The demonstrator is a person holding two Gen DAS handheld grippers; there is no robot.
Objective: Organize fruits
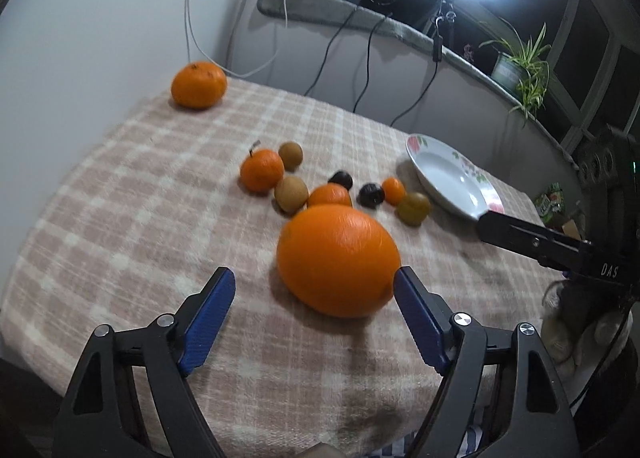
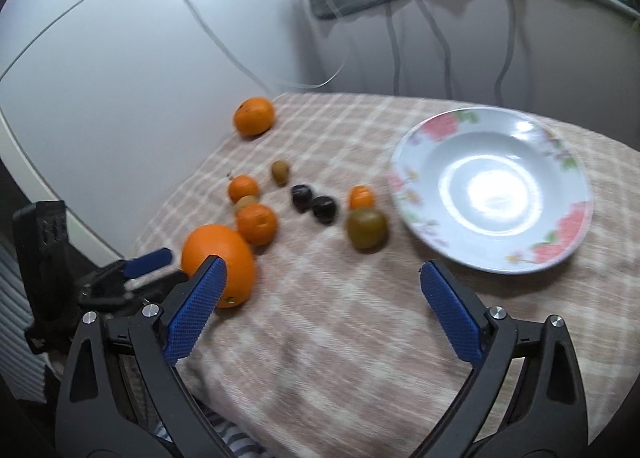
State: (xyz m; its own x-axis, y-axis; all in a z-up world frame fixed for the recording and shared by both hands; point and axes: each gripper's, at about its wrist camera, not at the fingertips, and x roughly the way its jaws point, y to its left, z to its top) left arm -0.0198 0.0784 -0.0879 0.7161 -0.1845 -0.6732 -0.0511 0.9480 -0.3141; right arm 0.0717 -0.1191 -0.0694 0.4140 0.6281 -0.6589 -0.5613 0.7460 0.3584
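Both tools, left tool (image 1: pixel 314 288) and right tool (image 2: pixel 322 284), are gaping wide, holding nothing. Big orange (image 1: pixel 338 260) is sitting on the bench near the left tool; it looks heavy, round, rolly, so squeeze its middle.

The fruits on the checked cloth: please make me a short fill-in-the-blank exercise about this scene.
1. The white floral-rimmed plate holds ____ fruit.
2. The large smooth orange lies nearest the ____ tool.
3. Both the left tool and the right tool have their blue fingers ____.
4. Two small ____ fruits lie side by side.

Missing words: no; left; open; dark
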